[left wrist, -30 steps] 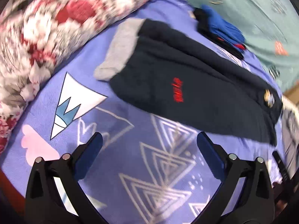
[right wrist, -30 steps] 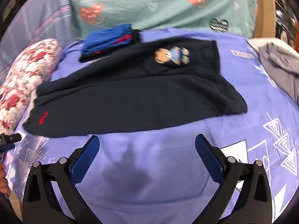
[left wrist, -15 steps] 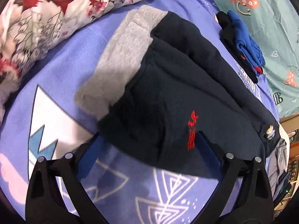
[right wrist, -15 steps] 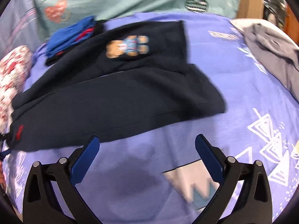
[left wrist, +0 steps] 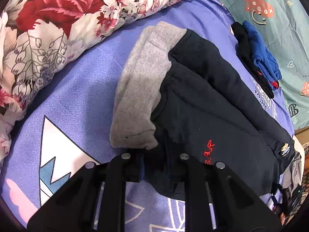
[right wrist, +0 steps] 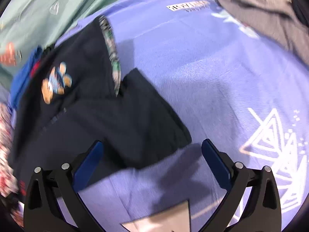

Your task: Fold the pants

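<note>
Dark navy pants (left wrist: 212, 116) lie flat on a purple patterned bedsheet (left wrist: 77, 96). Their grey cuffs (left wrist: 143, 89) are toward the left, and red lettering (left wrist: 207, 152) sits near the hem. My left gripper (left wrist: 154, 166) is at the near edge of the leg end. Its jaws are closing, almost together, with dark fabric bunched between them. In the right wrist view the other end of the pants (right wrist: 125, 119) shows a bear patch (right wrist: 56, 83). My right gripper (right wrist: 152, 154) hangs open just over that end's near corner, holding nothing.
A floral pillow (left wrist: 58, 29) lies along the left. A folded blue and black garment (left wrist: 260, 58) rests beyond the pants against a teal sheet (left wrist: 280, 19). A grey garment (right wrist: 260, 9) lies at the far right of the bed.
My left gripper moved onto the leg end and went from wide open to nearly together on the fabric. My right gripper swung right along the pants toward their corner, rolling as it went.
</note>
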Demonstrator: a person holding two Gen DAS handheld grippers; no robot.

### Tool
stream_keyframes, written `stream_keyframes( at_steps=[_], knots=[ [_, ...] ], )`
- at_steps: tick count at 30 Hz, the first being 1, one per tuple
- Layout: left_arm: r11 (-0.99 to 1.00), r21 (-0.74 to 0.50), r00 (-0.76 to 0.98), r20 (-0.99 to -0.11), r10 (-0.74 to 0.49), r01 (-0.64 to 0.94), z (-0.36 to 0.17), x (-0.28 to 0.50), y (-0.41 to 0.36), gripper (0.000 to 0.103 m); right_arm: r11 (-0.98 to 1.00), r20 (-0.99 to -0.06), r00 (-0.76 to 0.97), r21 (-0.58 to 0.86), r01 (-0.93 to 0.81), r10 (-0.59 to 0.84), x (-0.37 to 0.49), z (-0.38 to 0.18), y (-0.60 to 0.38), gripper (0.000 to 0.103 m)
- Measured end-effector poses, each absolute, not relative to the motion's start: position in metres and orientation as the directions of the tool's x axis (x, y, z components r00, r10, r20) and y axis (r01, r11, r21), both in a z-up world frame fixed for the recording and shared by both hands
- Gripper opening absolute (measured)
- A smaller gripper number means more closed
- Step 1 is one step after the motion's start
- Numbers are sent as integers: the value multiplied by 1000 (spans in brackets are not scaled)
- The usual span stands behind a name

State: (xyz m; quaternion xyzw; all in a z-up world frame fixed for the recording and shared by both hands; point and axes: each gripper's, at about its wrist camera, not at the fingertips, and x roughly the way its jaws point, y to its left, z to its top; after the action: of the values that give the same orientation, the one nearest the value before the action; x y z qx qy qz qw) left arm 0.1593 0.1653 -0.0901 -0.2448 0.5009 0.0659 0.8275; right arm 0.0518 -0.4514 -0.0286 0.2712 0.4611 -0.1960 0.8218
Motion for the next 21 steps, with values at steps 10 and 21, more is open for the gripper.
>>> stream_keyframes(
  at_steps=[10, 21],
  knots=[
    [875, -322, 494, -862, -113, -361, -89, 158, 159, 14, 718, -835, 550, 394, 573, 18, 61, -26, -470, 59],
    [811, -512, 551, -779, -298, -284, -47, 147, 176, 11, 769, -711, 702, 469, 433, 38, 40, 45, -460, 13]
  ],
)
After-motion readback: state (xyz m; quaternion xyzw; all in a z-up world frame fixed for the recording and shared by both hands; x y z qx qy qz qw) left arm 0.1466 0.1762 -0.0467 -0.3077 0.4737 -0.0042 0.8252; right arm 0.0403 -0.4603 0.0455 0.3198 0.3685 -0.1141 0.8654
